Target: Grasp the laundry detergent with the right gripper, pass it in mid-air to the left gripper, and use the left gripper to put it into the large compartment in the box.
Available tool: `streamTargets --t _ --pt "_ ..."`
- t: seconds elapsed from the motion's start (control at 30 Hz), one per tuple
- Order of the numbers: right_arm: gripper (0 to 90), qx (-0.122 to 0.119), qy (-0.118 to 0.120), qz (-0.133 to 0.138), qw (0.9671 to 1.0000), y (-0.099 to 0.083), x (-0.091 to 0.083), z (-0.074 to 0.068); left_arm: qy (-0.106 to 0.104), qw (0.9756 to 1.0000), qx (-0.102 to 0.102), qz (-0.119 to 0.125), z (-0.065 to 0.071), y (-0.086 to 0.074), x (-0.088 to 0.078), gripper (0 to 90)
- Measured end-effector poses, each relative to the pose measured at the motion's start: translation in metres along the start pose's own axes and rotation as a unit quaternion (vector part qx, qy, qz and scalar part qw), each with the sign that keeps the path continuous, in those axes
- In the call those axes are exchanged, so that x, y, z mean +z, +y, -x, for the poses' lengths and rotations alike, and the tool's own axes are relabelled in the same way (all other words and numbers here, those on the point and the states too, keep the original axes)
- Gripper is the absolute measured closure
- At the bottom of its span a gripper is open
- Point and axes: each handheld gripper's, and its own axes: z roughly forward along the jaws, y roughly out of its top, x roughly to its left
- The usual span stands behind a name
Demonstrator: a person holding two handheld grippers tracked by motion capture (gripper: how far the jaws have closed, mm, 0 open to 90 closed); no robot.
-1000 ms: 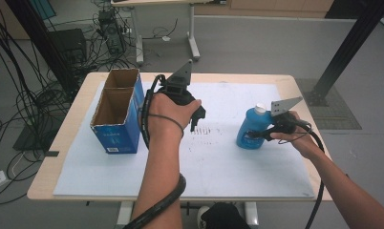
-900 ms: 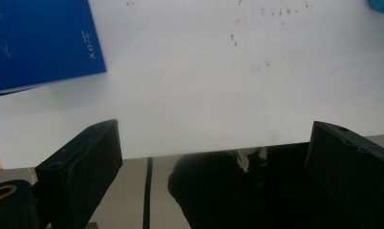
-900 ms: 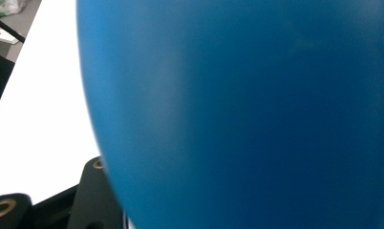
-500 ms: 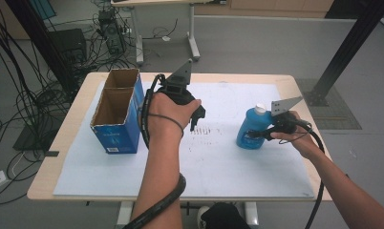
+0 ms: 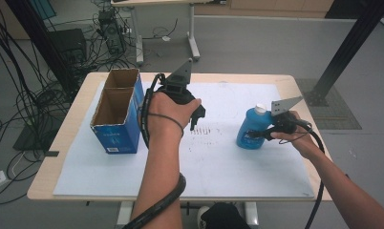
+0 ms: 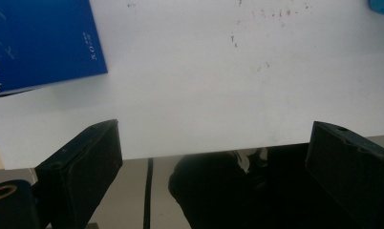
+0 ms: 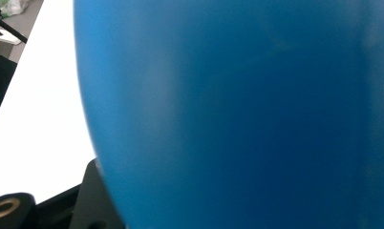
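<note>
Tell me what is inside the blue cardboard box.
The blue cardboard box stands open-topped with two compartments. The nearer one shows bare brown inner walls and floor; nothing visible in it. The farther compartment's bottom is hidden behind the divider, so its contents cannot be told.

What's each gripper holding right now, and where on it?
The right gripper is clamped on the blue bottle at its lower body. The left gripper is open, holding nothing.

Glossy plastic bottle (image 5: 251, 130), matt cardboard box (image 5: 117, 125), wooden table (image 5: 80, 102)
</note>
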Motion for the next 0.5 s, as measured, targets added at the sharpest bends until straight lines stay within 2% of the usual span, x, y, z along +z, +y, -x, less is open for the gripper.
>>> streamTargets --t 0.5 --pt "43.0 0.001 -0.003 0.001 1.0 -0.0004 -0.0002 -0.0008 0.001 1.0 0.0 0.0 -0.0016 -0.0009 -0.0024 5.6"
